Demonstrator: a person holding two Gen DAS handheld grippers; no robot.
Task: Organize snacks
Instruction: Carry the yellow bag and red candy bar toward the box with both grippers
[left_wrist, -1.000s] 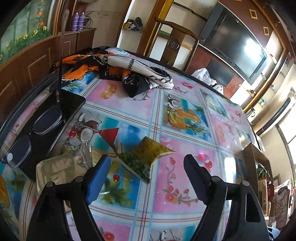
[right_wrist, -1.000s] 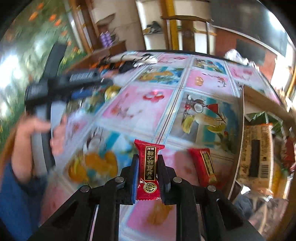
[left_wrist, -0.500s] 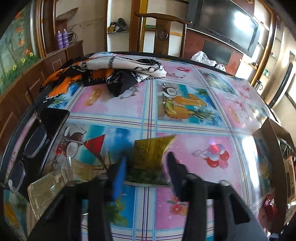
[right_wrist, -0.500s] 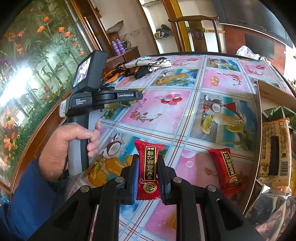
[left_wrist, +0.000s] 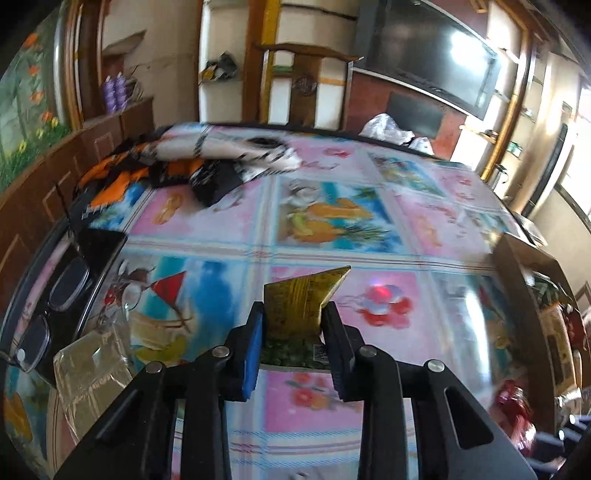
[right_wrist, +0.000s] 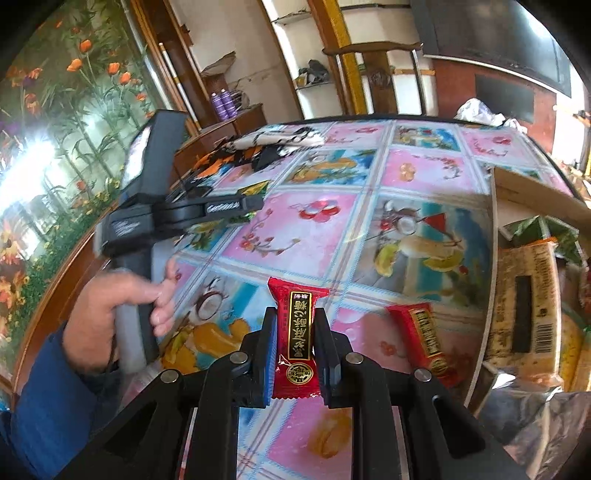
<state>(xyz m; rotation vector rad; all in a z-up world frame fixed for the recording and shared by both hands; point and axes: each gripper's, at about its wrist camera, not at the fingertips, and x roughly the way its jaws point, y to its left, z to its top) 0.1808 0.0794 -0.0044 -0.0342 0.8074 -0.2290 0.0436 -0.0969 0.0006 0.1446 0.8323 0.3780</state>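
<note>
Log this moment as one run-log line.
left gripper: just closed on gold-and-green snack packet | right gripper: shut on red snack bar wrapper | second red bar: on table beside cardboard box

Blurred "GenRobot.AI" (barely legible) on left hand-held gripper (right_wrist: 255, 202)

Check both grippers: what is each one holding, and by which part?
Left gripper has just closed across the middle of a gold-and-green snack packet. Right gripper clamps a red candy wrapper at its middle, by the side edges.

The left tool (left_wrist: 291, 334) has closed its jaws onto the gold snack packet (left_wrist: 299, 301).
</note>
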